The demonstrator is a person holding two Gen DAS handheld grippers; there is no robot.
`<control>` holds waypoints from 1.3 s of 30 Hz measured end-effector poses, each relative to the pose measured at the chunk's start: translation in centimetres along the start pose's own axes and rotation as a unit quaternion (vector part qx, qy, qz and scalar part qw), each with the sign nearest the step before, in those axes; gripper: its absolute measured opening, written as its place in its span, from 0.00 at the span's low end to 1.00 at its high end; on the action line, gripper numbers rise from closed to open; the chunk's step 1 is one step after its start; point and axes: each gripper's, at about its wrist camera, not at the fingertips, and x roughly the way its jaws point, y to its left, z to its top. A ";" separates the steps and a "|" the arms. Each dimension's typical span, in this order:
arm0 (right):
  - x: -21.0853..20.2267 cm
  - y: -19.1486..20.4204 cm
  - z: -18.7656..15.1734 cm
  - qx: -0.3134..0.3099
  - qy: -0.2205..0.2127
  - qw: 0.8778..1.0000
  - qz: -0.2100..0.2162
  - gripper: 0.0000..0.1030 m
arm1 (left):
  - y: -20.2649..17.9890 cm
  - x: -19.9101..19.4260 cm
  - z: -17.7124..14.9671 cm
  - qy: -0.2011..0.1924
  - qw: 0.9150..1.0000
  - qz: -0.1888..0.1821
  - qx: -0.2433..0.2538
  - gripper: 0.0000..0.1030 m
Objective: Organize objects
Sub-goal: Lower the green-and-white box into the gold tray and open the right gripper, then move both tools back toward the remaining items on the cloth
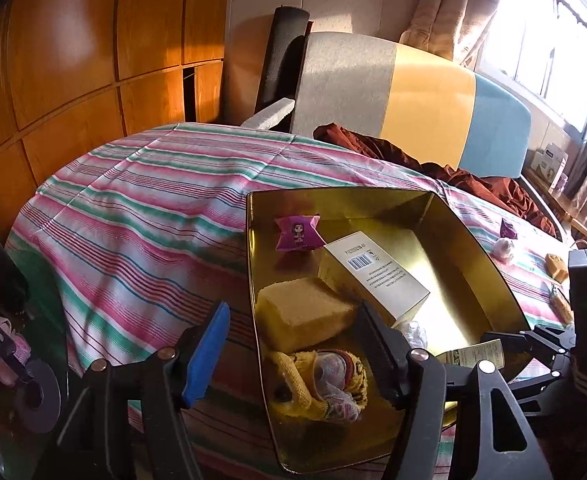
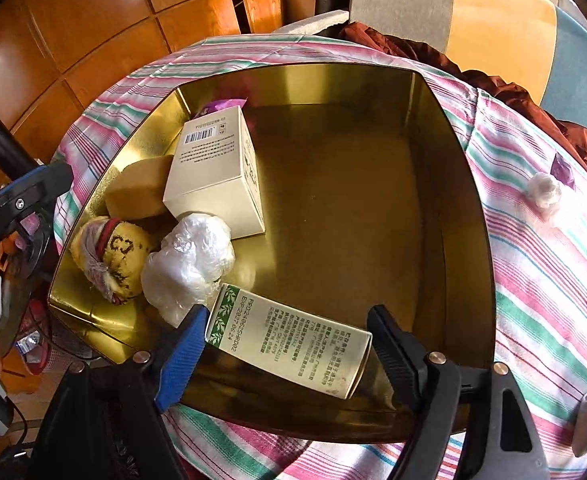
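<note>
Your right gripper (image 2: 285, 344) hangs over the gold tin's (image 2: 469, 216) near wall, jaws wide — the green-labelled carton (image 2: 293, 344) lies between them, gripped by neither. Your left gripper (image 1: 293, 332) straddles the tin's left wall, also wide. Deeper inside the tin: plastic wad (image 2: 189, 264), yellow knit item (image 2: 113, 256), sponge (image 2: 141, 188), white box (image 2: 217, 176). Striped cloth (image 2: 541, 280) surrounds the tin.

Right gripper (image 2: 283, 344): we see its jaws apart, either side of the green-labelled box (image 2: 289, 348).
Green-labelled box: lying at the near wall of the gold tin (image 2: 469, 216).
Tin, left side: white carton (image 2: 217, 176), plastic bag ball (image 2: 189, 264), yellow knit item (image 2: 113, 256), sponge (image 2: 137, 190).
Striped cloth (image 2: 533, 280): under the tin.
</note>
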 end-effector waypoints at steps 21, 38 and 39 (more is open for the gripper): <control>-5.9 -4.8 -0.4 0.061 -0.086 0.994 -0.016 0.84 | -1.2 -0.1 -0.2 0.010 1.000 -0.006 0.011 0.72; -17.7 -28.8 -9.3 0.354 -0.148 0.901 -0.204 0.84 | -8.0 -0.6 1.5 0.015 0.994 -0.083 0.069 0.76; -18.1 -30.1 -10.4 0.377 -0.153 0.890 -0.207 0.84 | -8.9 -0.7 1.7 0.015 0.993 -0.090 0.075 0.76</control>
